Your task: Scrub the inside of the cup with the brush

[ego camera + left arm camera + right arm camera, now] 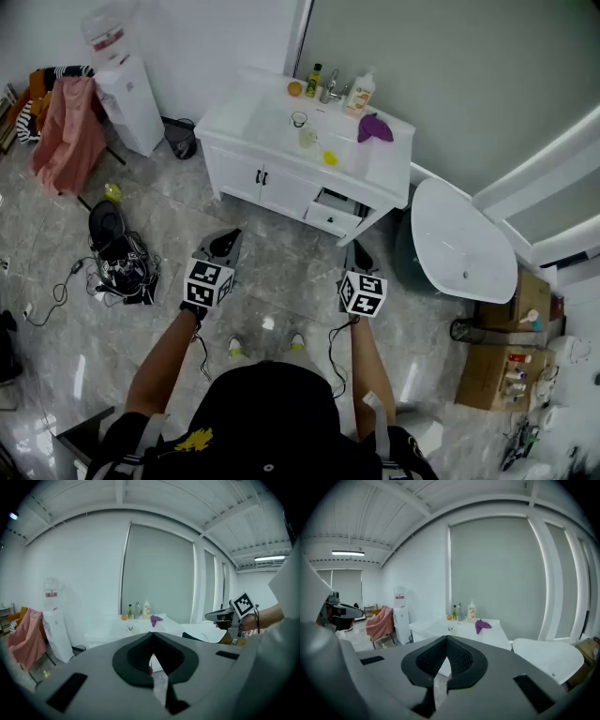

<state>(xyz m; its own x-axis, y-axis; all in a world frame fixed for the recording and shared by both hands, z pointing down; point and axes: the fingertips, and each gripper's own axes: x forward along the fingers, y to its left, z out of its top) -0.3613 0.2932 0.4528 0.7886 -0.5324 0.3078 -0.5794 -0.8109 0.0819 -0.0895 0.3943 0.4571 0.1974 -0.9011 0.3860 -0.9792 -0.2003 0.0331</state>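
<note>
A clear glass cup (299, 120) stands on the white vanity (234, 117) by the sink, far ahead of me. A pale object (307, 138) and a small yellow one (330, 157) lie near it; I cannot tell which is the brush. My left gripper (229, 236) and right gripper (357, 249) hang side by side over the floor, well short of the vanity, both shut with nothing in them. In the left gripper view the left gripper (152, 635) points at the cup (131, 629). In the right gripper view the right gripper (446, 639) points at the cup (450, 628) too.
The vanity also bears an orange (294, 88), a green bottle (314, 81), a tap (330, 87), a soap bottle (360, 94) and a purple cloth (374, 128). Its drawer (334, 204) hangs open. A white tub (464, 242) stands right, a water dispenser (130, 98) and black gear (117, 253) left.
</note>
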